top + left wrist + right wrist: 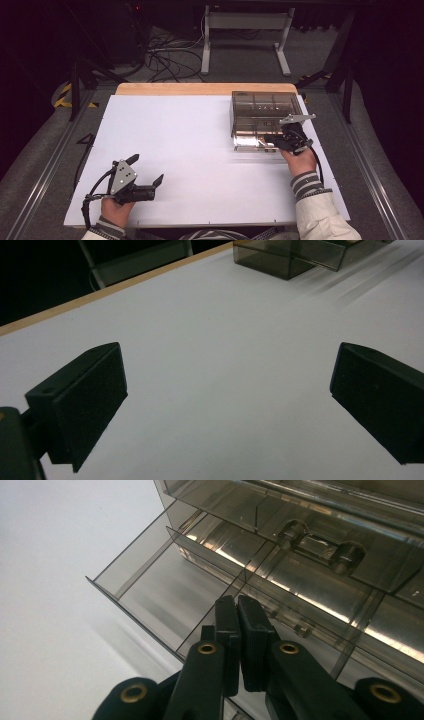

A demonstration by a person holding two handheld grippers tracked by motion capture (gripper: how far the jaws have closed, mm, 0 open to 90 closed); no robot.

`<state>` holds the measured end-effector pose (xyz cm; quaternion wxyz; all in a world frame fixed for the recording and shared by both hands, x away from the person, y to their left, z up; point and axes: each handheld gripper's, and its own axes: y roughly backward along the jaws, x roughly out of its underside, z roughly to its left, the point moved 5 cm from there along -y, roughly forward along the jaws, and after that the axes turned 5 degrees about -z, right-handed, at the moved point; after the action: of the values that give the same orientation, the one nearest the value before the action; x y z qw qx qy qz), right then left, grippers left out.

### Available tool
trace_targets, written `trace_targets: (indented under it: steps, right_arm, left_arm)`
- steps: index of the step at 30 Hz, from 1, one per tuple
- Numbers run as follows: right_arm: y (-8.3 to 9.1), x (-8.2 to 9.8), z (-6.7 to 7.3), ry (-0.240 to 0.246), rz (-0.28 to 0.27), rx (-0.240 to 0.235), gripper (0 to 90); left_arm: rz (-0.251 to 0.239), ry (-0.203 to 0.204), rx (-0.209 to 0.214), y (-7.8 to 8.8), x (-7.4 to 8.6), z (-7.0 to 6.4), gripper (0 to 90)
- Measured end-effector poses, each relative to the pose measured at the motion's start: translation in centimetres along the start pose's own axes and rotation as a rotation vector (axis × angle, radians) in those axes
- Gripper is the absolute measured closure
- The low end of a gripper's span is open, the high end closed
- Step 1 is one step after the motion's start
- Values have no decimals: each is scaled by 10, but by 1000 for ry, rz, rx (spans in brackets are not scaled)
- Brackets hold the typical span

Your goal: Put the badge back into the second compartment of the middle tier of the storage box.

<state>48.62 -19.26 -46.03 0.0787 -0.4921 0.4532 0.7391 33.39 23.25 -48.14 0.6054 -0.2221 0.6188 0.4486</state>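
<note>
Right gripper view: right gripper [239, 605] angled down, jaws together, seemingly pinching the open drawer's [165, 587] front wall.

occluded: drawer [165, 587] front edge, behind right gripper [239, 611] jaws

Table [200, 145] covered by white sheet; bare wooden strip [200, 89] seen along far edge. 1 smoky transparent drawer box [262, 117] set on sheet at far right corner, 1 drawer [252, 142] pulled out toward near side. Drawer front possibly touching sheet; not told for certain. Rest of sheet plain white.
</note>
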Motion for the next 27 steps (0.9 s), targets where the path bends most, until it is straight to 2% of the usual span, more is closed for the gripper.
trace_targets:
  steps: [8, 27]
  right_arm:
    - [-2, 2, 0, -2, 7, 0, 882]
    - [-1, 2, -10, 6, 28, 50, 859]
  left_arm:
    - [0, 1, 0, 0, 0, 0, 26]
    - [-1, 6, 1, 0, 0, 0, 26]
